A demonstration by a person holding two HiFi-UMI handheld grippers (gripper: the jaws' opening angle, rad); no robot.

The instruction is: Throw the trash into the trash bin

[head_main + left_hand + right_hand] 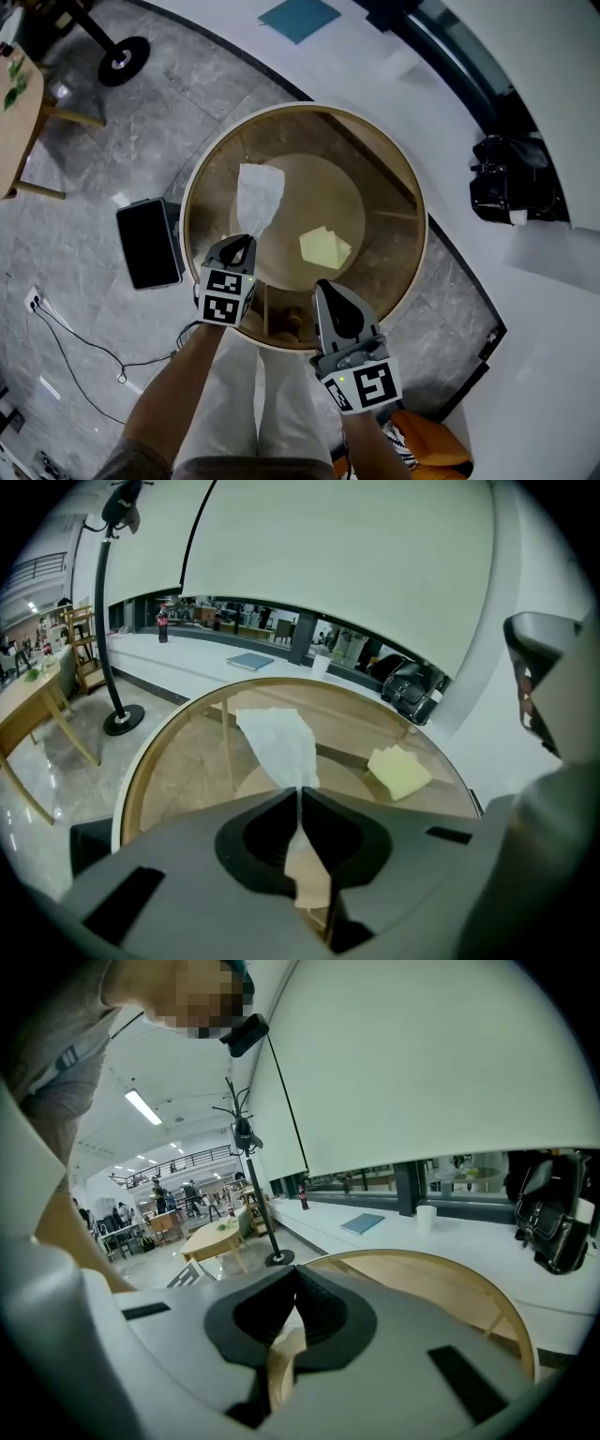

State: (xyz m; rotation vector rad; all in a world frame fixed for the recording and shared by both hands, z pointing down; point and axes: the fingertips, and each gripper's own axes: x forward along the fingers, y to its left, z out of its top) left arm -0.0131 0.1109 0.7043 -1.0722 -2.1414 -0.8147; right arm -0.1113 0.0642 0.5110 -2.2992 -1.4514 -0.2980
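A crumpled white tissue lies on the round glass table with a wooden rim. My left gripper is shut on the tissue's near end, at the table's near left. A folded yellow paper rests on the glass to the right of the tissue. My right gripper hangs over the table's near edge, shut, with nothing between its pads. A black rectangular container, seemingly the trash bin, stands on the floor left of the table.
A white ledge curves behind the table with a black bag and a blue book on it. A stand's round base and a wooden table are at far left. A cable trails on the floor.
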